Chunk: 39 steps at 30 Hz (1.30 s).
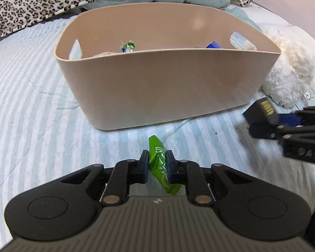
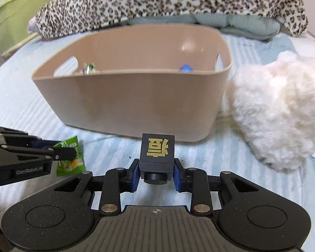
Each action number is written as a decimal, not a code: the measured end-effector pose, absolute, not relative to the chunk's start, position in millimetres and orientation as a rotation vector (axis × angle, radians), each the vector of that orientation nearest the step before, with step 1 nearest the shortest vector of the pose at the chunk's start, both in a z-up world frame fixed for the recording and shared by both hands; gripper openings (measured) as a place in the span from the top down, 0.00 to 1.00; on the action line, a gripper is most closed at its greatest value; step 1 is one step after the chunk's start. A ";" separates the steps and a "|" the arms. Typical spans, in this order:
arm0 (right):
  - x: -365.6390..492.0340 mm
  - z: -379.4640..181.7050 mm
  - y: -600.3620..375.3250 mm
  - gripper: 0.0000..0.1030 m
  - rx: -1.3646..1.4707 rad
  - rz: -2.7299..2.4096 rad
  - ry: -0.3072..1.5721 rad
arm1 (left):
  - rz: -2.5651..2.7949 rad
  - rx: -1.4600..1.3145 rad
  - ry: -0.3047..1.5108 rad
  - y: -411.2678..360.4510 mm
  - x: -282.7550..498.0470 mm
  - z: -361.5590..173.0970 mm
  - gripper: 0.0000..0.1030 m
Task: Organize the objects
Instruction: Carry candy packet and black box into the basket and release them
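- Gripping: left gripper clamps one green printed snack packet
- right gripper clamps one black box, gold character
- one beige basket, two wrapped items inside

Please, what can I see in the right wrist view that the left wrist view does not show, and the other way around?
Only the right wrist view shows the green cabinet at the far left, the gold character on top of the black box, and the printed face of the green packet.

Only the left wrist view shows the packet edge-on between the left gripper fingers.

Both show the beige bin holding wrapped items, the white fluffy thing, the leopard blanket, the striped sheet, and the right gripper gripping the box.
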State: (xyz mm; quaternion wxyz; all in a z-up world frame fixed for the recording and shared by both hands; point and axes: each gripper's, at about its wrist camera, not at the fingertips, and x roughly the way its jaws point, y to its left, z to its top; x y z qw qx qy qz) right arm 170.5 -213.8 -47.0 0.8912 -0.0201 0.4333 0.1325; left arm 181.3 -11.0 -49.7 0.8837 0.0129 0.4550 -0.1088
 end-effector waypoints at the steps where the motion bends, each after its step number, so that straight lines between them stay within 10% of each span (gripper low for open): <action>1: 166.6 -41.7 -215.4 0.72 -0.039 0.277 0.886 | -0.229 0.027 0.941 -8.0 179.8 -47.4 0.83; 25: 163.8 55.4 -238.2 0.72 0.012 0.251 0.597 | -0.156 0.057 0.631 12.7 186.8 69.1 0.83; 39: 237.8 48.8 -222.0 0.72 -0.021 0.249 0.623 | -0.033 0.105 0.762 -14.8 272.9 24.8 0.83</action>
